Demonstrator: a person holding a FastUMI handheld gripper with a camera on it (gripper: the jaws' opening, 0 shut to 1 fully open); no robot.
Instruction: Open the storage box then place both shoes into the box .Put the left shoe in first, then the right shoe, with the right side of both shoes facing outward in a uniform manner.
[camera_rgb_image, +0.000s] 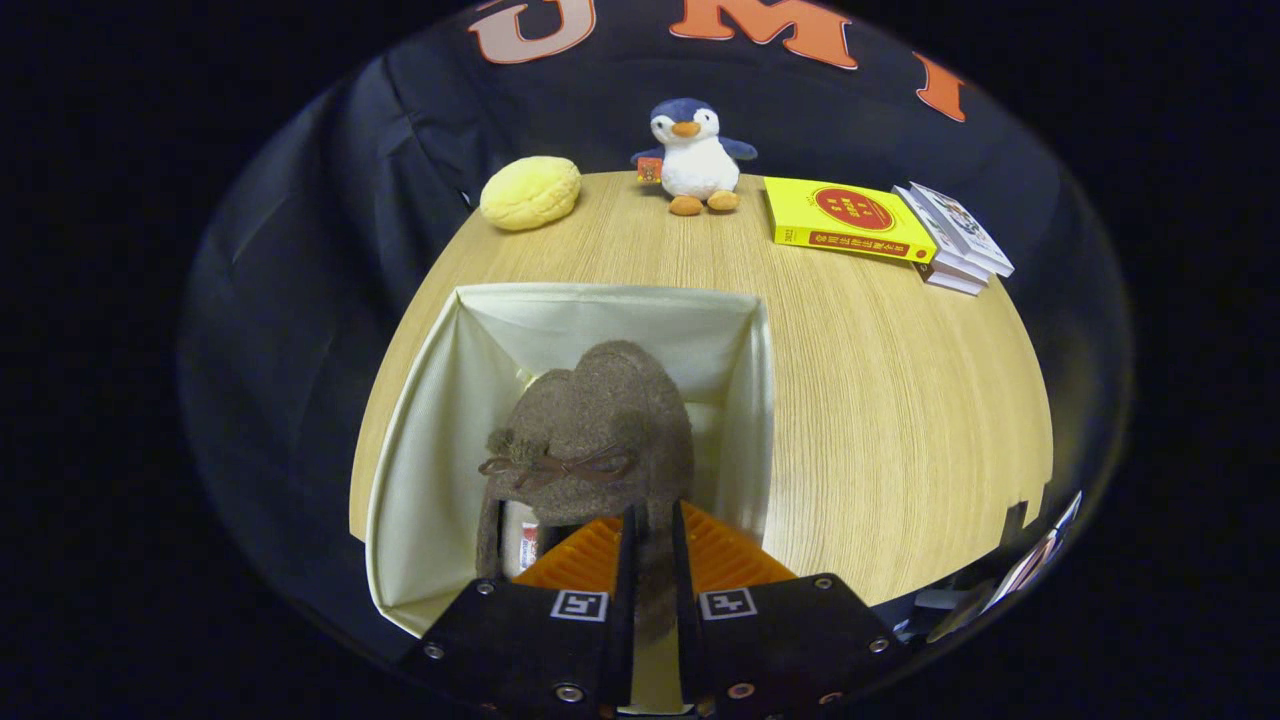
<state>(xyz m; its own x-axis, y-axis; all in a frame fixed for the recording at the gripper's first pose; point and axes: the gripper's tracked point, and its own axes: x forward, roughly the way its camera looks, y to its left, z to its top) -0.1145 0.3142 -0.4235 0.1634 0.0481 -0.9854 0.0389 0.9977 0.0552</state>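
Felt-brown shoe (598, 440) pinched by the fingers (652, 560) over the open box (430, 400).

Fingers stand close together, both pressing a fold of the shoe's rear edge, so it hangs toe-forward with its bow on top, inside the box mouth. Something pale lies beneath it, too hidden to tell whether it is the other shoe. The box sits at the bench's (880, 400) near left edge, lid out of the way; its side walls stand close to the shoe, so lowering straight down looks safest. Right of the box the bench is bare, giving room to withdraw; toys and books lie well apart along the far edge.
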